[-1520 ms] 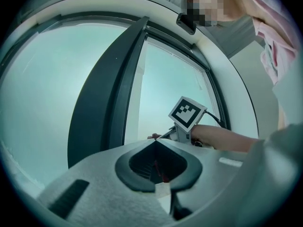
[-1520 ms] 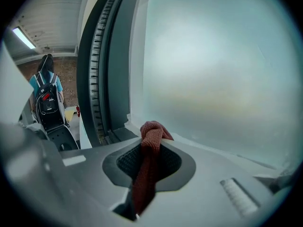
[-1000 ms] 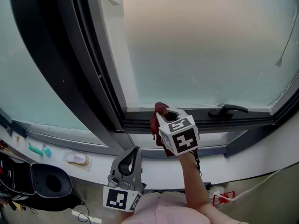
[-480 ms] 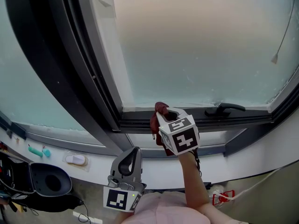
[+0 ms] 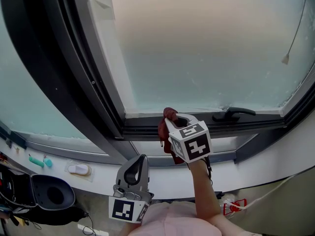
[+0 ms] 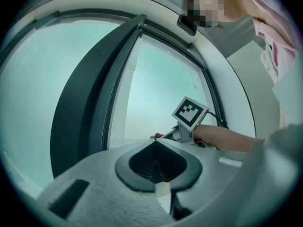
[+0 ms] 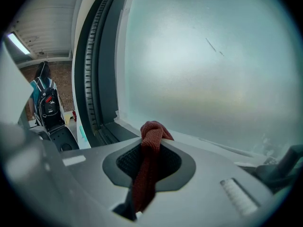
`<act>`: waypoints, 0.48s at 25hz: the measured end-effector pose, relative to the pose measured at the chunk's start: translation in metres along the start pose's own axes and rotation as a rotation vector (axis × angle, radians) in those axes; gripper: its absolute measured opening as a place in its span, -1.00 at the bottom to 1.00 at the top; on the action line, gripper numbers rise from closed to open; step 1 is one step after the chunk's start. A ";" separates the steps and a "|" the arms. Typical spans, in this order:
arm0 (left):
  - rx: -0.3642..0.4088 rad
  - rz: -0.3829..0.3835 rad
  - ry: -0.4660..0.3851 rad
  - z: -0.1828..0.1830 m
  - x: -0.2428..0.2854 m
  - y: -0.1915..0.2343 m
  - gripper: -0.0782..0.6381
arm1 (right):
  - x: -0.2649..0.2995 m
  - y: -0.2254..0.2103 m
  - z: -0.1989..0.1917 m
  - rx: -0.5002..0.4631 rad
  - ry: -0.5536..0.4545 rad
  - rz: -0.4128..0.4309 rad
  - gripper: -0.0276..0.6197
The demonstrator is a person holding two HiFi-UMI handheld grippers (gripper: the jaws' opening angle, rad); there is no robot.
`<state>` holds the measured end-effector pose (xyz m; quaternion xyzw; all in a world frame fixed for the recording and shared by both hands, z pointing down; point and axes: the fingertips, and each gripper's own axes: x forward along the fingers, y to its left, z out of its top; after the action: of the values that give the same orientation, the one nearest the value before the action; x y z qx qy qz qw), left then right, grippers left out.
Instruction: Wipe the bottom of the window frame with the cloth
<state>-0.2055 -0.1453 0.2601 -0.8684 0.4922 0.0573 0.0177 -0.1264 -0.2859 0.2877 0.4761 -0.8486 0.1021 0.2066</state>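
A dark red cloth (image 5: 169, 115) is bunched against the dark bottom window frame (image 5: 142, 128), just right of the slanted upright. My right gripper (image 5: 173, 119) is shut on it. In the right gripper view the cloth (image 7: 150, 138) stands up between the shut jaws of the right gripper (image 7: 150, 150), close to the frosted glass. My left gripper (image 5: 141, 160) hangs lower, below the sill and apart from the frame, jaws together with nothing in them. From the left gripper view, the left gripper (image 6: 158, 163) looks toward the right gripper's marker cube (image 6: 190, 113).
A black window handle (image 5: 234, 114) lies on the frame to the right. A pull cord (image 5: 286, 58) hangs by the glass. On the white sill (image 5: 98, 173) lie a small white object (image 5: 78, 169) and teal items (image 5: 38, 160). A black seat (image 5: 49, 193) stands at lower left.
In the head view the window frame and handle have slid slightly left and down while both grippers keep their places. The cloth stays gripped.
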 end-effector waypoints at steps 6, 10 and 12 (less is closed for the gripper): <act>0.002 -0.005 0.000 0.000 0.002 -0.004 -0.78 | -0.004 -0.007 -0.002 0.004 -0.001 -0.009 -0.74; 0.000 -0.007 0.000 0.000 0.004 -0.007 -0.78 | -0.007 -0.012 -0.004 0.007 -0.001 -0.015 -0.74; -0.001 -0.009 0.000 -0.001 0.005 -0.008 -0.78 | -0.009 -0.015 -0.005 0.009 0.001 -0.017 -0.74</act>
<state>-0.1960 -0.1452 0.2598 -0.8706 0.4882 0.0576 0.0176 -0.1084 -0.2849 0.2879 0.4842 -0.8441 0.1042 0.2056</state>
